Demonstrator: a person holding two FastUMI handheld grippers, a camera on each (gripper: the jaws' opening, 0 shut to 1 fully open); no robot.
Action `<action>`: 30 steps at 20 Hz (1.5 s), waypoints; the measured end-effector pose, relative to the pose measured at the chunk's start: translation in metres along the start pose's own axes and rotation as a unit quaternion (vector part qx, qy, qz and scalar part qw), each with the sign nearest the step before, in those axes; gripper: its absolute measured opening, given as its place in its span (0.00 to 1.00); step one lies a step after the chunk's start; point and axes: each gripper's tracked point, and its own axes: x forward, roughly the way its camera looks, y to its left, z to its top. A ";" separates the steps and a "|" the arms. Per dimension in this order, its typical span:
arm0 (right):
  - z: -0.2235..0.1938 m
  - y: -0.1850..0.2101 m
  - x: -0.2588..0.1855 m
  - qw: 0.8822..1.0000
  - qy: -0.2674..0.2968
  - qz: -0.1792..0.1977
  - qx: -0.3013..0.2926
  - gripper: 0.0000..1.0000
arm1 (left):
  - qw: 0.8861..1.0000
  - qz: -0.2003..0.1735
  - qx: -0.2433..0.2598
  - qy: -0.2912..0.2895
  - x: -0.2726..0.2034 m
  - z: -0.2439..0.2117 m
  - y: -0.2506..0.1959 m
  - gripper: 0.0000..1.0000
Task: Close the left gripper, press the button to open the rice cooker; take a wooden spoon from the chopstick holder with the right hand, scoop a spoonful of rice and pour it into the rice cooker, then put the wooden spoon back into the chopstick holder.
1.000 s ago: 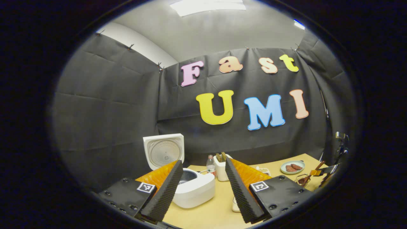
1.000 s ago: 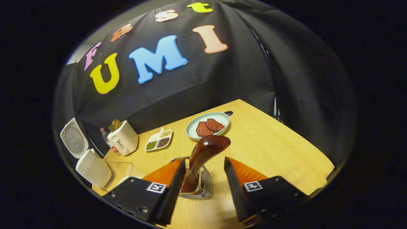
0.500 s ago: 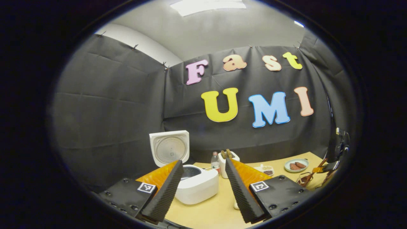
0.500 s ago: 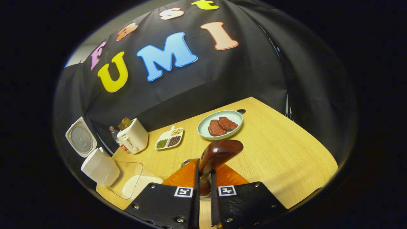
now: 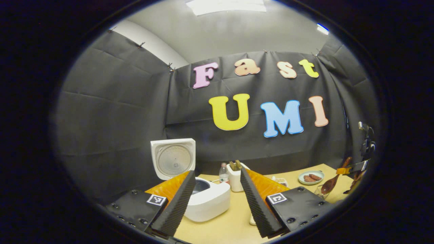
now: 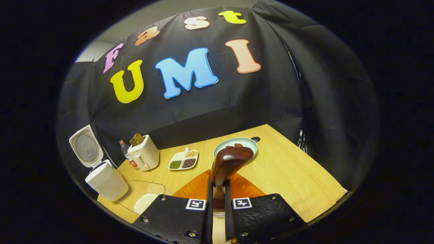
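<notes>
Wooden tabletop [image 6: 288, 169] under black cloth. Rice cooker [image 6: 105, 181] near left edge, lid up. Right gripper [image 6: 217, 189] clamped on wooden spoon [image 6: 230, 162], lifted above chopstick holder [image 5: 319, 191]. Left gripper [image 5: 217, 196] spread wide, empty. Meat on plate [image 5: 310, 177].

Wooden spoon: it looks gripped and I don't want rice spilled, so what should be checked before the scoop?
1. Right gripper shut on the wooden spoon, both fingers pressing: ok.
2. Spoon clear of the chopstick holder: cannot tell; in the left gripper view they overlap.
3. Rice cooker lid up, pot open: ok.
4. Rice lying in the clear container beside the cooker, nothing on top of it: ok.
5. Left gripper open and apart from the cooker, seemingly out of the spoon's way: ok.
</notes>
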 end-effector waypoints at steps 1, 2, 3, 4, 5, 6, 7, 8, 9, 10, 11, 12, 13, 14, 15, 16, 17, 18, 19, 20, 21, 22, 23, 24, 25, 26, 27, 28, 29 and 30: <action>0.008 0.005 -0.004 1.000 -0.008 -0.002 -0.002 0.14 | 1.000 -0.003 -0.002 -0.004 0.004 0.001 0.006 0.92; 0.013 0.010 -0.007 1.000 -0.013 -0.003 -0.002 0.14 | 1.000 -0.006 -0.003 -0.005 0.007 0.000 0.013 0.92; 0.019 0.015 -0.010 1.000 -0.017 -0.003 -0.001 0.14 | 1.000 -0.009 -0.005 -0.005 0.011 -0.001 0.019 0.93; 0.021 0.023 -0.013 1.000 -0.019 -0.001 -0.001 0.15 | 1.000 -0.012 -0.008 -0.006 0.013 -0.002 0.023 0.93; 0.024 0.030 -0.015 1.000 -0.021 0.001 -0.001 0.15 | 1.000 -0.014 -0.010 -0.005 0.016 -0.005 0.029 0.93; 0.024 0.038 -0.017 1.000 -0.021 0.005 -0.003 0.14 | 1.000 -0.016 -0.011 -0.005 0.018 -0.007 0.034 0.93; 0.024 0.046 -0.018 1.000 -0.019 0.009 -0.005 0.15 | 1.000 -0.017 -0.012 -0.005 0.021 -0.009 0.039 0.92; 0.022 0.056 -0.020 1.000 -0.017 0.014 -0.006 0.15 | 1.000 -0.019 -0.014 -0.004 0.022 -0.012 0.044 0.93; 0.022 0.065 -0.021 1.000 -0.014 0.019 -0.007 0.15 | 1.000 -0.021 -0.017 -0.002 0.024 -0.015 0.048 0.94; 0.020 0.078 -0.022 1.000 -0.011 0.026 -0.009 0.15 | 1.000 -0.023 -0.020 0.000 0.025 -0.019 0.054 0.93; 0.019 0.087 -0.023 0.999 -0.009 0.031 -0.011 0.15 | 0.999 -0.024 -0.022 0.002 0.026 -0.021 0.060 0.92; 0.018 0.099 -0.023 0.999 -0.009 0.037 -0.013 0.15 | 0.999 -0.025 -0.024 0.004 0.026 -0.023 0.066 0.94; 0.017 0.109 -0.023 0.999 -0.009 0.040 -0.015 0.15 | 0.999 -0.025 -0.025 0.005 0.027 -0.026 0.072 0.94; 0.015 0.119 -0.022 0.999 -0.009 0.045 -0.016 0.19 | 0.999 -0.025 -0.026 0.008 0.026 -0.029 0.079 0.93; 0.013 0.128 -0.021 0.999 -0.007 0.048 -0.016 0.14 | 0.999 -0.024 -0.027 0.010 0.026 -0.031 0.085 0.93; 0.010 0.134 -0.020 0.999 -0.006 0.047 -0.015 0.15 | 0.999 -0.024 -0.028 0.012 0.026 -0.035 0.091 0.93; 0.008 0.141 -0.018 0.999 -0.005 0.047 -0.014 0.19 | 0.999 -0.025 -0.031 0.014 0.025 -0.037 0.096 0.93; 0.004 0.148 -0.015 0.999 -0.004 0.048 -0.015 0.15 | 0.999 -0.026 -0.033 0.016 0.023 -0.041 0.102 0.93; 0.000 0.156 -0.013 0.999 -0.001 0.050 -0.015 0.15 | 0.999 -0.026 -0.034 0.019 0.021 -0.045 0.108 0.93; -0.006 0.163 -0.010 0.998 0.004 0.055 -0.013 0.14 | 0.999 -0.024 -0.032 0.022 0.020 -0.049 0.114 0.92; -0.012 0.169 -0.007 0.998 0.009 0.058 -0.013 0.15 | 0.999 -0.023 -0.030 0.024 0.019 -0.050 0.120 0.92; -0.019 0.176 -0.003 0.998 0.014 0.062 -0.014 0.14 | 0.999 -0.023 -0.030 0.026 0.018 -0.051 0.126 0.93; -0.025 0.181 0.000 0.998 0.016 0.062 -0.019 0.14 | 0.999 -0.025 -0.030 0.027 0.016 -0.051 0.130 0.93; -0.033 0.185 0.003 0.998 0.018 0.060 -0.024 0.14 | 0.999 -0.026 -0.032 0.028 0.013 -0.055 0.135 0.93; -0.039 0.187 0.008 0.998 0.017 0.055 -0.033 0.14 | 0.999 -0.027 -0.033 0.029 0.011 -0.058 0.140 0.93; -0.046 0.189 0.012 0.998 0.017 0.050 -0.043 0.14 | 0.999 -0.026 -0.033 0.031 0.010 -0.058 0.145 0.93; -0.052 0.190 0.016 0.997 0.013 0.043 -0.055 0.14 | 0.999 -0.025 -0.032 0.032 0.009 -0.058 0.151 0.91; -0.057 0.191 0.022 0.997 0.007 0.035 -0.070 0.15 | 0.999 -0.023 -0.032 0.033 0.006 -0.059 0.157 0.92; -0.062 0.190 0.028 0.996 0.005 0.025 -0.088 0.14 | 0.999 -0.022 -0.032 0.033 0.005 -0.059 0.163 0.94; -0.068 0.188 0.034 0.994 0.002 0.016 -0.105 0.14 | 0.999 -0.021 -0.030 0.037 0.004 -0.062 0.167 0.94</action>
